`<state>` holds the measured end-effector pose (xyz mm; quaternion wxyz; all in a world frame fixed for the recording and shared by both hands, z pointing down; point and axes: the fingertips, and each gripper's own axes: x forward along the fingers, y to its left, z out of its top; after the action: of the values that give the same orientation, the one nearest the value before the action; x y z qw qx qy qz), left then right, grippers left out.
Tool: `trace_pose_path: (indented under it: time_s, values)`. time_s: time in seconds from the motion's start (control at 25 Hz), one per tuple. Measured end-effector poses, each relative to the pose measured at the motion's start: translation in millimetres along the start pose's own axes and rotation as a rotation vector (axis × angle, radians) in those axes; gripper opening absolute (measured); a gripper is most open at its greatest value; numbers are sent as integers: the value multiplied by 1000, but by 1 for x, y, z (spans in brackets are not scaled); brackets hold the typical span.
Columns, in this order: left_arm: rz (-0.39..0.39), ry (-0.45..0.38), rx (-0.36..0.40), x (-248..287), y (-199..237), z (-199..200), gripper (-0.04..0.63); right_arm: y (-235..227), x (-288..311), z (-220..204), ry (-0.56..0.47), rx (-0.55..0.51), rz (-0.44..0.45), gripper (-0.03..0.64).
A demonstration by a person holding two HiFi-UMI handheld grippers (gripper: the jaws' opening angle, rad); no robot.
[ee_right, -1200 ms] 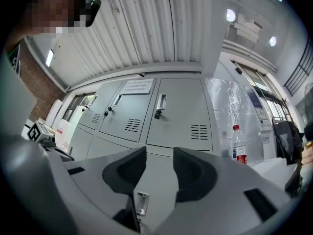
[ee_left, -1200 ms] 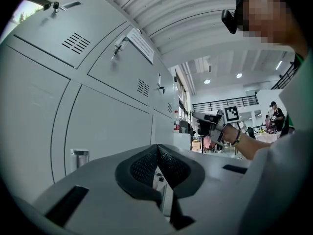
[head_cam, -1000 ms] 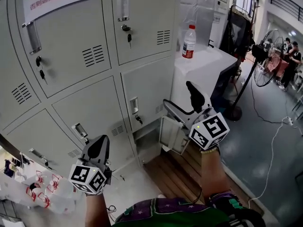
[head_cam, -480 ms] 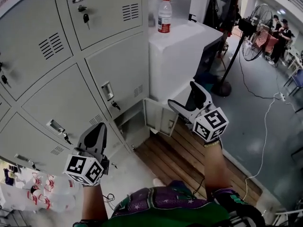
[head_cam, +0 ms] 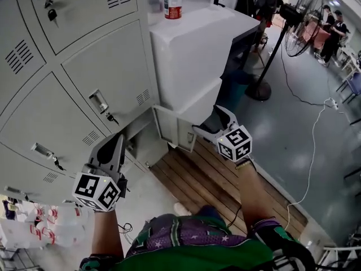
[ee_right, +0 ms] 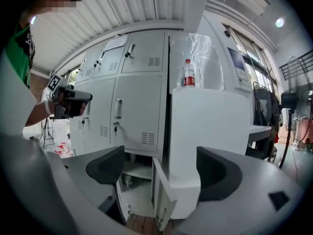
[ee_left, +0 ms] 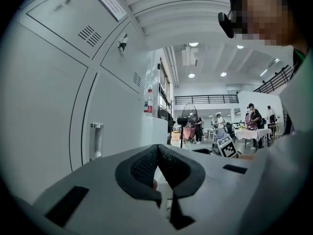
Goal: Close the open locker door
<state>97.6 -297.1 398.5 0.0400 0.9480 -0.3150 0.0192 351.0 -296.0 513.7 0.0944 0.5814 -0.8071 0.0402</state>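
Observation:
The bottom locker's grey door (head_cam: 172, 130) stands swung out beside the white cabinet, with its compartment (head_cam: 138, 143) open behind it. In the right gripper view the door (ee_right: 162, 195) hangs edge-on, low between my jaws, with the shelf (ee_right: 134, 173) inside. My right gripper (head_cam: 210, 123) hovers just right of the door's edge, apart from it. Its jaws stand wide, having just closed in slightly, and nothing is between them (ee_right: 161, 168). My left gripper (head_cam: 116, 141) is shut and empty (ee_left: 157, 153), in front of the closed lockers left of the compartment.
A white cabinet (head_cam: 197, 49) with a bottle (head_cam: 173, 1) on it stands against the lockers, right above the open door. Wooden slats (head_cam: 192, 176) cover the floor below. A standing fan (head_cam: 299, 33), a floor cable (head_cam: 316, 151) and people are at the right.
Both grippers have come down along the lockers. The right one has dropped from beside the cabinet's upper part to the level of the open door. The door has not moved.

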Motion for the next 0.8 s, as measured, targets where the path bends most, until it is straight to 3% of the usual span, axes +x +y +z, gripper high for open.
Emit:
trace_pose_path:
  time_s: [0.36,0.6,0.8]
  values:
    - [-13,61,10,50,-29,-27,20,-19,25,-94,131,18,73,439]
    - [16,81,19,62,-34,-31,20,-29,46,-134,170,7,119,431]
    - [35,106,32,64,-32,-32,20,-38,65,-153,187,0,132,378]
